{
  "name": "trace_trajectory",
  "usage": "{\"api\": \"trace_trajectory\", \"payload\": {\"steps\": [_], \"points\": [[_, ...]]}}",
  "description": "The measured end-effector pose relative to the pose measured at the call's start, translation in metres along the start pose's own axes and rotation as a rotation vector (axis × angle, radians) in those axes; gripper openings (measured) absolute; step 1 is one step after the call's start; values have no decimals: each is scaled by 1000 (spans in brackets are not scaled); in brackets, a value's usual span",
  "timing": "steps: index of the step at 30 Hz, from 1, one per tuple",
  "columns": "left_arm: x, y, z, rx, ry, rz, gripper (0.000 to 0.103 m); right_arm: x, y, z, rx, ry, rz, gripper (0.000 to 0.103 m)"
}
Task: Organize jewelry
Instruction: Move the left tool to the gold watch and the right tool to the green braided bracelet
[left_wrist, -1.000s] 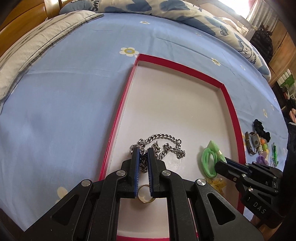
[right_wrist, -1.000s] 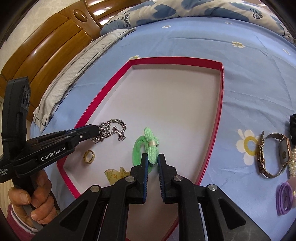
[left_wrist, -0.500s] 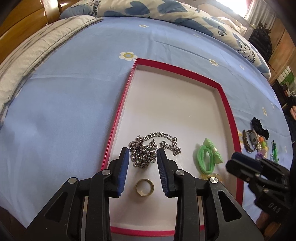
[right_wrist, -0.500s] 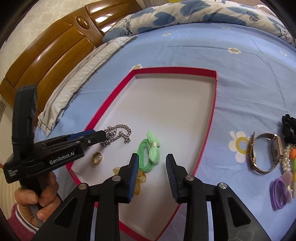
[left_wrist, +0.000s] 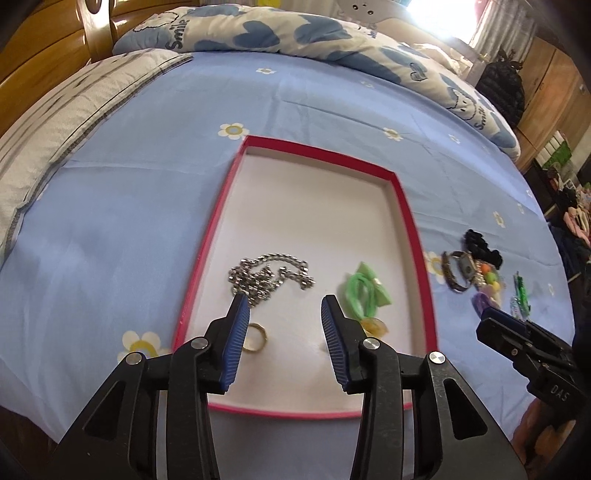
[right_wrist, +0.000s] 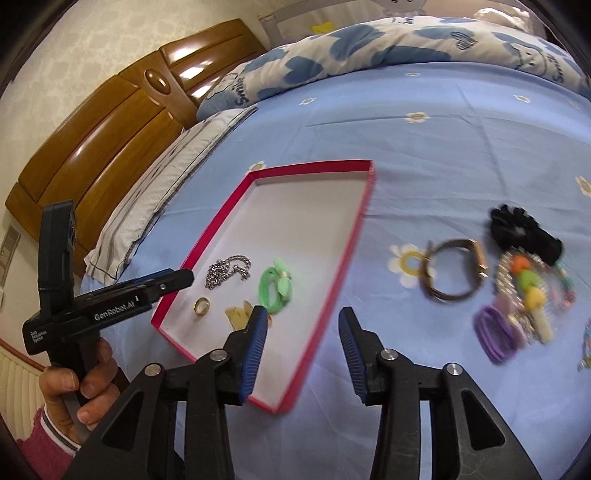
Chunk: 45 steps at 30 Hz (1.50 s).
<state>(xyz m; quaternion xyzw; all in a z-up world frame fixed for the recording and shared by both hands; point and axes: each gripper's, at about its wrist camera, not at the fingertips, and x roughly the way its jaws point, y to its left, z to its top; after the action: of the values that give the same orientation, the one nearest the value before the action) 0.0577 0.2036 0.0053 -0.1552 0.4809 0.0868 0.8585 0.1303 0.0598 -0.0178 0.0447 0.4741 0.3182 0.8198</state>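
A red-rimmed white tray (left_wrist: 410, 229) lies on the blue bedsheet. In it rest a silver chain (left_wrist: 266, 275), a gold ring (left_wrist: 256, 338), a green hair tie (left_wrist: 364, 291) and a yellow clip (left_wrist: 375, 326). My left gripper (left_wrist: 285, 306) hovers above the tray's near end, its jaws opening with nothing between them. My right gripper (right_wrist: 303, 321) hangs over the tray's right rim (right_wrist: 354, 236), jaws also opening and empty. The green hair tie (right_wrist: 275, 290) lies just left of its left finger. A watch (right_wrist: 450, 273), purple hair tie (right_wrist: 498, 336) and black scrunchie (right_wrist: 517, 229) lie on the sheet to the right.
A colourful beaded piece (right_wrist: 528, 284) sits among the loose items right of the tray. A striped pillow (right_wrist: 155, 206) and wooden headboard (right_wrist: 110, 140) lie at the far left, a patterned quilt (left_wrist: 295, 33) at the back. A hand (right_wrist: 74, 384) grips the left gripper's handle.
Both grippers went from shut to open, leaving the chain and the green hair tie lying in the tray. Both rose and drew back; the right one swung right, toward the loose items.
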Motion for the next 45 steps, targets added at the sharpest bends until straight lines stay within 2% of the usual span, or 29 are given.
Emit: {"api": "trace_trajectory", "payload": {"steps": [13,29,45], "points": [[-15,-53,-6,83,-8,-62,42,-61,-60,-30,140,-78,-85,46],[-4,-131,-10,212,25,-136,42,-113,-122,-60,273,-151,-170,46],[36,-182,5,284,86,-119,42,-132,-180,-61,355,-190,-254,46]]}}
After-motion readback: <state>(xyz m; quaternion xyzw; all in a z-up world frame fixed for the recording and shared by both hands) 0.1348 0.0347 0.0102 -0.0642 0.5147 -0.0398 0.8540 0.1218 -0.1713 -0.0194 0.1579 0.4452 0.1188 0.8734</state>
